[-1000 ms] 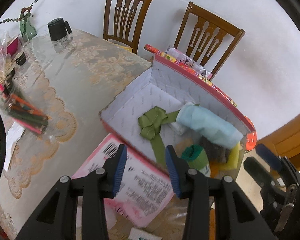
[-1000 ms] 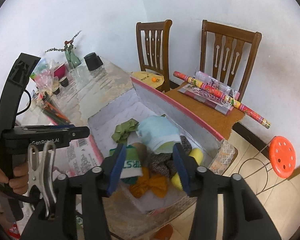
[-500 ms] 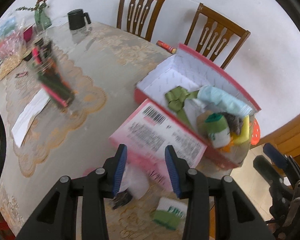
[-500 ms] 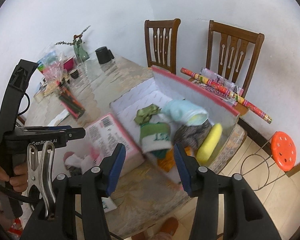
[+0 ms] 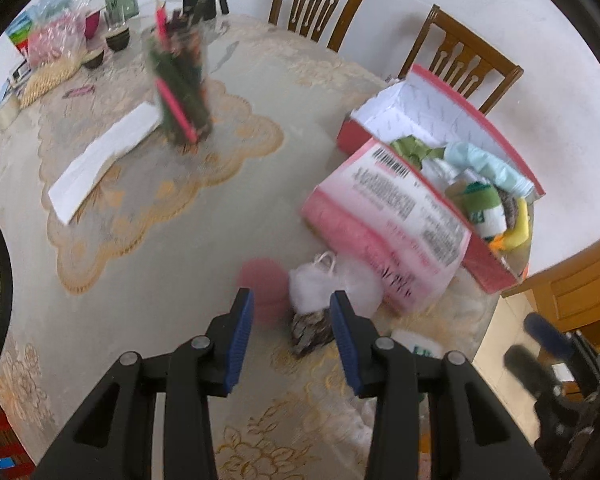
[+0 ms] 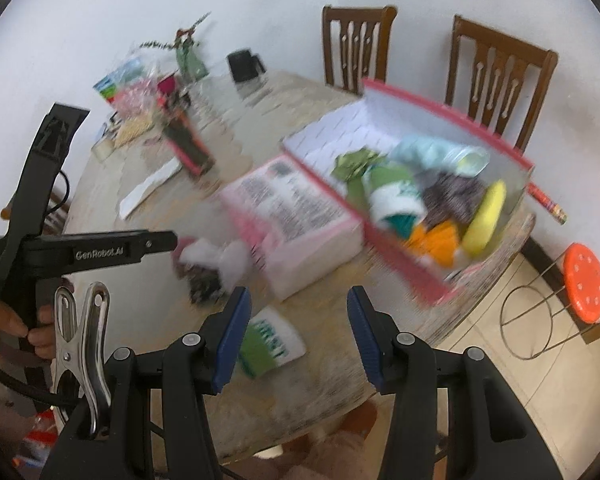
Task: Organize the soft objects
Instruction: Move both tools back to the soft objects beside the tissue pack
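Lace-patterned tablecloth [image 5: 148, 216] covers the whole round table here, and compared with 1 second ago we've pulled both tongs back from over the pink box [image 6: 440, 160], so the loose stuff on the cloth is now in front of us instead of the box contents. We read that as 1 drop finished and the next pickup starting. Our left tongs [image 5: 290, 334] are apart and empty, lined up on a fluffy white puff [image 5: 320, 284] with a little loop handle, touching a dark speckled knit bundle [image 5: 310, 330] just below it; a blurry pink round thing [image 5: 262, 280] sits beside them. Our right tongs [image 6: 298, 330] are apart too, holding nothing, hovering over a flat green-and-white folded cloth [image 6: 272, 342] near the table edge. The box already holds squishy bits: a pale blue roll [image 6: 432, 152], a green ribbon bow [image 6: 354, 162], a yellow sponge [image 6: 486, 218], something orange [image 6: 436, 242]. Its lid [image 5: 392, 216] lies label-up, leaning against the box. Both views are smeared with motion, so the finer textures are hard to call.
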